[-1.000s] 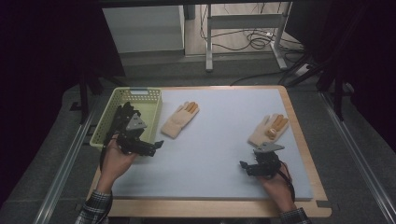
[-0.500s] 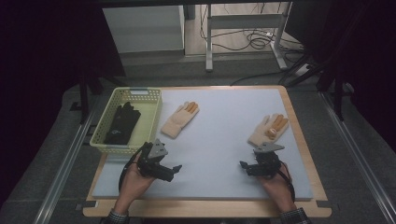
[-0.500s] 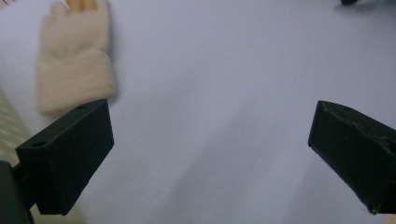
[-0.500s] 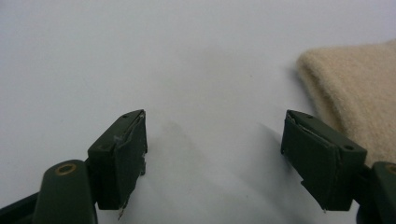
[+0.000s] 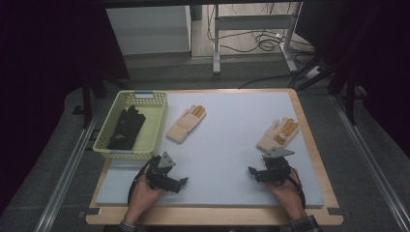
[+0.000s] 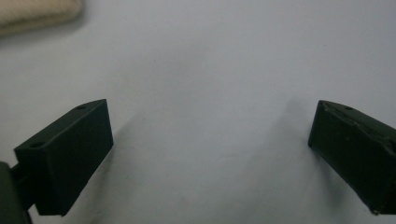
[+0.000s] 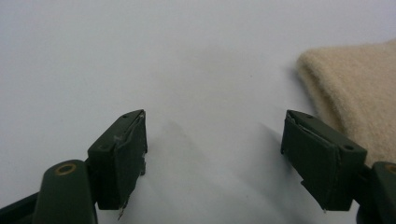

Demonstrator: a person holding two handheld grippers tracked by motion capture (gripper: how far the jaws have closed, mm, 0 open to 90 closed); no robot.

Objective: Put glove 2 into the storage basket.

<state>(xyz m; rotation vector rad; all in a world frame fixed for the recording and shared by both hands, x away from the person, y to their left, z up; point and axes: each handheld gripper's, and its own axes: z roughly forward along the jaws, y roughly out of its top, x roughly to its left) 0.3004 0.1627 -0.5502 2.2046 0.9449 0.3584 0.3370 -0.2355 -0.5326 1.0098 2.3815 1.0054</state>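
A black glove lies inside the pale green basket at the table's left. Two cream gloves with orange fingertips lie flat on the grey mat: one just right of the basket, the other at the right. My left gripper rests low near the mat's front left, open and holding nothing, with a cream cuff far off at the upper left. My right gripper sits near the front right, open, and a cream glove's edge lies just beside its right jaw.
The mat covers a wooden table with a bare strip along its front and right sides. Behind the table stand a white cabinet and metal legs with cables on the floor.
My left gripper has pulled back from over the basket toward the table's front edge and sunk to the mat, leaving the black glove in the basket. The right gripper has stayed put.
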